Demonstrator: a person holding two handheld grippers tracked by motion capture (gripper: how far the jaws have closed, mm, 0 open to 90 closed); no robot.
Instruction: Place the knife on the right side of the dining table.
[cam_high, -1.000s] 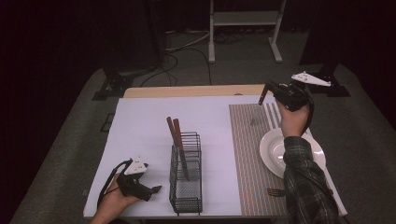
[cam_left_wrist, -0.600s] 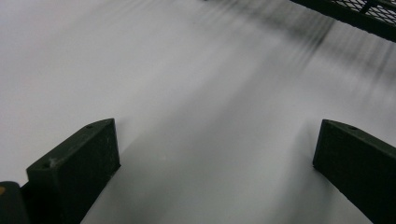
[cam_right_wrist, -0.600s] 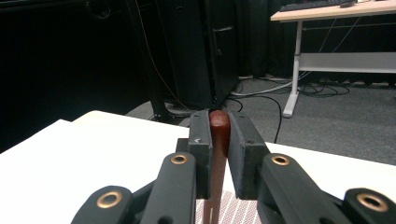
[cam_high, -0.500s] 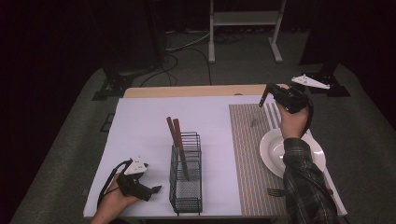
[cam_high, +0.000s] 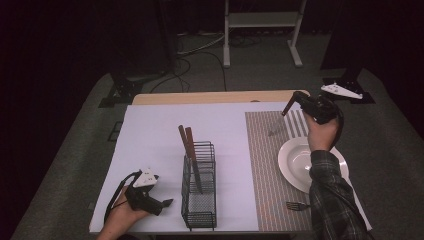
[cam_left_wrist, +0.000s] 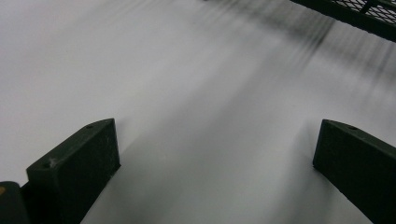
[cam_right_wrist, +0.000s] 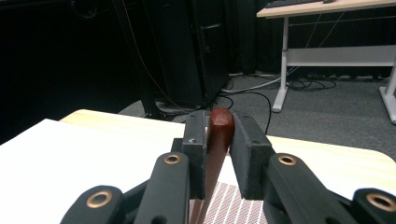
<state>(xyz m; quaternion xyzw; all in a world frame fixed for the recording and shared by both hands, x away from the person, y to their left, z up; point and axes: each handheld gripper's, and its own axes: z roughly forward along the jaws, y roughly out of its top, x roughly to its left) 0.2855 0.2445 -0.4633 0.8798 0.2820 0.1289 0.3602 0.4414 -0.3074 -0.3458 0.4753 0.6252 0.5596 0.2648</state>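
The left tool (cam_high: 167, 202) rested on the white counter (cam_high: 150, 140) with its jaws spread wide and nothing between them, just beside the wire basket (cam_high: 200, 187) (two brown-handled pieces stood in it). Farther right, the right tool (cam_right_wrist: 218, 140) gripped a knife (cam_high: 278, 123) by its brown handle, raised over the striped mat (cam_high: 265, 165) beyond the plate (cam_high: 295, 160).

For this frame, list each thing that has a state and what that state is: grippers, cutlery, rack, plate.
Right gripper: shut on the brown-handled utensil, raised over the striped placemat.
Brown-handled utensil: lifted, hanging tip-down above the placemat.
Left gripper: open, holding nothing, low over the white table cover.
Wire rack: upright, with two brown-handled utensils leaning in it.
Plate: looks empty, on the placemat.
Fork: lying flat on the placemat.
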